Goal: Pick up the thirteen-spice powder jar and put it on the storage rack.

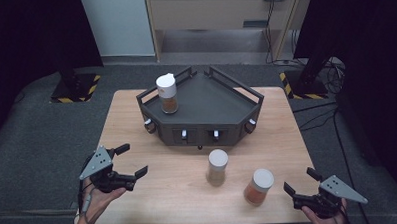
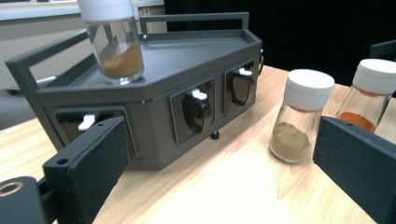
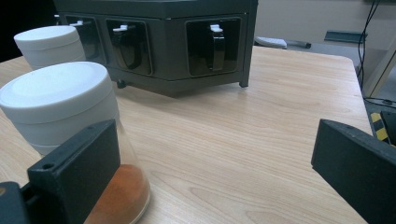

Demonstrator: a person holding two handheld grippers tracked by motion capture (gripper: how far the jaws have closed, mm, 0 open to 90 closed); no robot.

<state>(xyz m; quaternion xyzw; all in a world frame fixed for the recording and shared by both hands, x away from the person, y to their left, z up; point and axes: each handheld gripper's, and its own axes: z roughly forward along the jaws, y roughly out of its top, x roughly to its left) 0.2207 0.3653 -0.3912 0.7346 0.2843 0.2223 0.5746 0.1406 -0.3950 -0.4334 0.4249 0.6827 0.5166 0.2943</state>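
Note:
A dark grey corner rack [image 1: 211, 99] [image 2: 187, 60] [image 3: 154, 28] stands at the table's far middle. On its top left sits a white-capped jar of brown spice [image 1: 167, 94] [image 2: 114, 39]. Two more jars stand on the table in front: one with tan powder [image 1: 217, 167] [image 2: 299, 116] [image 3: 49, 44] and one with orange powder [image 1: 258, 187] [image 2: 371, 91] [image 3: 74, 135]. My left gripper [image 1: 129, 160] [image 2: 224, 172] is open at the front left, empty. My right gripper [image 1: 301, 182] [image 3: 219, 172] is open at the front right, just right of the orange jar.
The rack's front faces carry small white-tipped latches [image 1: 184, 135] [image 2: 198, 105] [image 3: 215, 44]. The wooden table [image 1: 154, 183] has bare surface between the grippers. Dark stands with striped bases [image 1: 75, 89] and cables [image 1: 330, 72] lie on the floor behind.

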